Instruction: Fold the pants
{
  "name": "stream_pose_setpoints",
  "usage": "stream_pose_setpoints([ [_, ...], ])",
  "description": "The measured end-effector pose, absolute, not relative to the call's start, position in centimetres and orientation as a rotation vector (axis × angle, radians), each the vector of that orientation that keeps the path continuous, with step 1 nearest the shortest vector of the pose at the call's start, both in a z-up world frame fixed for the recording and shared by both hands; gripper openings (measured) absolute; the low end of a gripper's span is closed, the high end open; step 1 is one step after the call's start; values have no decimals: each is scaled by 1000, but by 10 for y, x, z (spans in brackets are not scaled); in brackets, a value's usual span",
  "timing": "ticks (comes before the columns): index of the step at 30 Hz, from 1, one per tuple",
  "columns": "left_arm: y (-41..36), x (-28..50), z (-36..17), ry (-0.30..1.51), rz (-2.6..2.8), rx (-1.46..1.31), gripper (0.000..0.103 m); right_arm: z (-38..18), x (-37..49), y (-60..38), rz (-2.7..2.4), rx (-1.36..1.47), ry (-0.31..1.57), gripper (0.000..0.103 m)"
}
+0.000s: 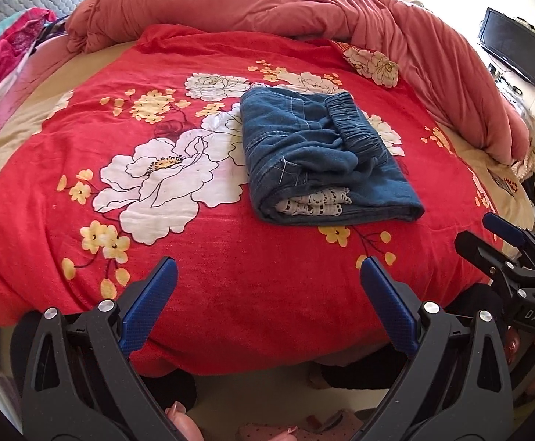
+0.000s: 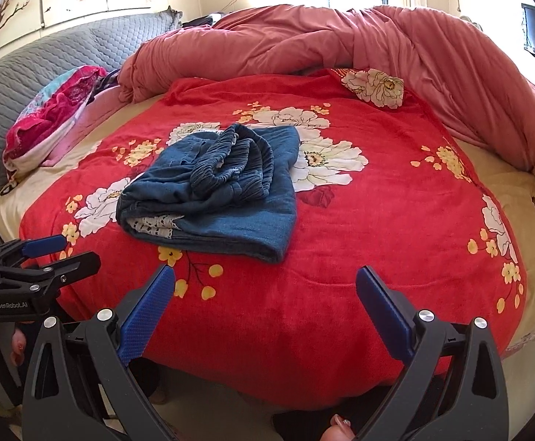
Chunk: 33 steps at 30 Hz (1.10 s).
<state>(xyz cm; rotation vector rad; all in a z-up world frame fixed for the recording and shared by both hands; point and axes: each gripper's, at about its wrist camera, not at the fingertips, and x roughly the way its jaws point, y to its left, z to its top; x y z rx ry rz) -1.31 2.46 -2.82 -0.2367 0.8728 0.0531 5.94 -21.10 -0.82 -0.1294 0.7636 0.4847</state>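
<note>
The blue denim pants (image 1: 322, 154) lie folded into a compact bundle on the red floral blanket (image 1: 230, 275), with the elastic waistband on top and white lace trim showing at the near edge. They also show in the right wrist view (image 2: 216, 191). My left gripper (image 1: 267, 268) is open and empty, held back near the bed's front edge, apart from the pants. My right gripper (image 2: 265, 275) is open and empty too, also short of the pants. The right gripper shows at the right of the left view (image 1: 502, 235); the left gripper shows at the left of the right view (image 2: 54, 250).
A bunched pink duvet (image 2: 341, 44) lies across the far side of the bed. A heap of pink and teal clothes (image 2: 54, 117) sits at the far left by a grey quilted headboard (image 2: 28, 62). A TV (image 1: 513, 44) is on the right wall. Floor and feet show below.
</note>
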Motion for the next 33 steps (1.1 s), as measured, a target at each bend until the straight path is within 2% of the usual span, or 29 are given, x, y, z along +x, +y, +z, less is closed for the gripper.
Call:
stream_pose_setpoints([
  [33,28,-11,-21,868,75,-238,94,-12,65,-217,468,-102,788,98],
])
